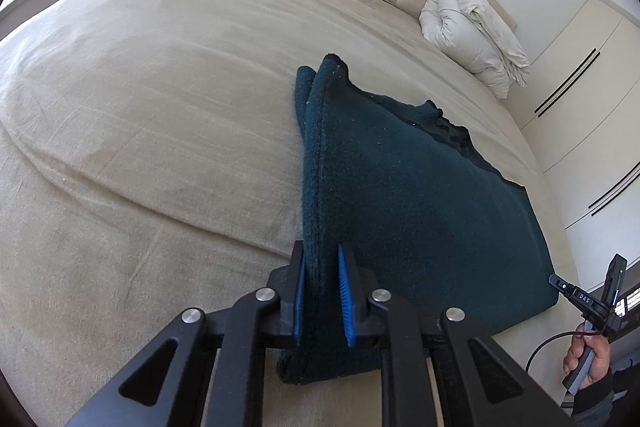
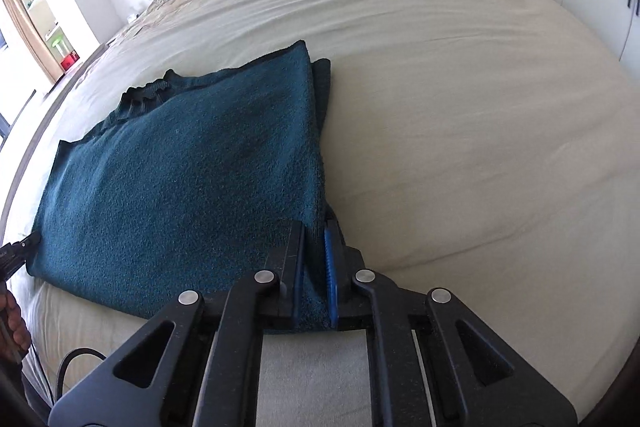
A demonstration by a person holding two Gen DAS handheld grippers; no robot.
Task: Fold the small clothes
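Thick, soft, floppy teal knit sweater (image 1: 400, 187) flat on the bed (image 1: 160, 107), probably sagging if lifted, best taken at its near corners, left gripper (image 1: 322, 291) and right gripper (image 2: 314, 275) each clamped on one.

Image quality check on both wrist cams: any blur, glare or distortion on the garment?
Left wrist view: sharp; strong fisheye bends the bed edge; dark teal garment reads nearly black in its folds; window top left is blown out. Right wrist view: sharp too, garment texture clear; bright sheet near overexposed; dark vignette at the corners.
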